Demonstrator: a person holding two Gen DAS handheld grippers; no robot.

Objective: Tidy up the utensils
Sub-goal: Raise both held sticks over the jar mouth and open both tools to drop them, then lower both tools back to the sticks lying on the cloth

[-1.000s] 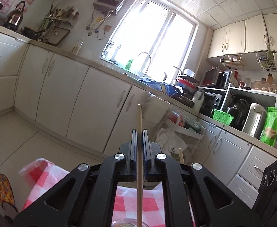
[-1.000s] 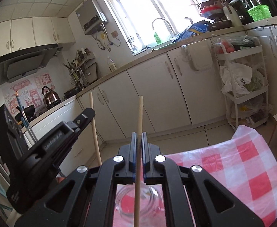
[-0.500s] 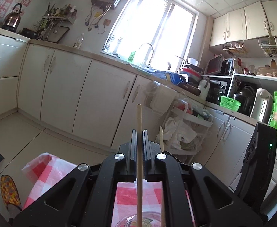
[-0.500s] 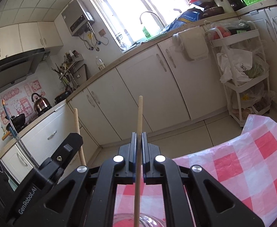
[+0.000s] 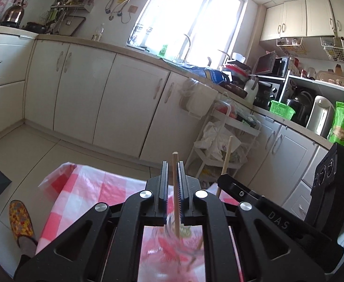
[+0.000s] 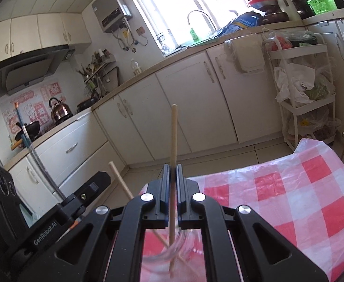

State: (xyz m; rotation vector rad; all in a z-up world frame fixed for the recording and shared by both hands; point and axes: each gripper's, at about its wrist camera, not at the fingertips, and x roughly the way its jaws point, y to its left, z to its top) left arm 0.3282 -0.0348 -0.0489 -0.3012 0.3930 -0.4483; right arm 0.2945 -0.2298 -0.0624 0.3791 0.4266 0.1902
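Each gripper has a wooden chopstick between its jaws, both over a clear glass jar [image 5: 180, 242] on the red-checked tablecloth [image 6: 289, 192]. My left gripper [image 5: 172, 176] has its jaws slightly parted; its chopstick [image 5: 175, 188] stands loose between them with its lower end in the jar. My right gripper [image 6: 172, 176] is shut on the second chopstick [image 6: 173, 141], whose lower end reaches into the jar [image 6: 172, 256]. The right gripper's body [image 5: 273, 218] and its chopstick [image 5: 226, 157] show at the right of the left view. The left chopstick [image 6: 120, 181] shows leaning in the right view.
White kitchen cabinets [image 5: 101, 94] line the wall beyond the table. A white trolley with bags [image 6: 306, 89] stands to the right. A patterned slipper [image 5: 21, 223] lies on the tiled floor by the table's left edge [image 5: 54, 183].
Both grippers have lowered toward the jar. The left jaws have opened a little and the left chopstick has slid down into the jar. The right chopstick's tip has entered the jar.
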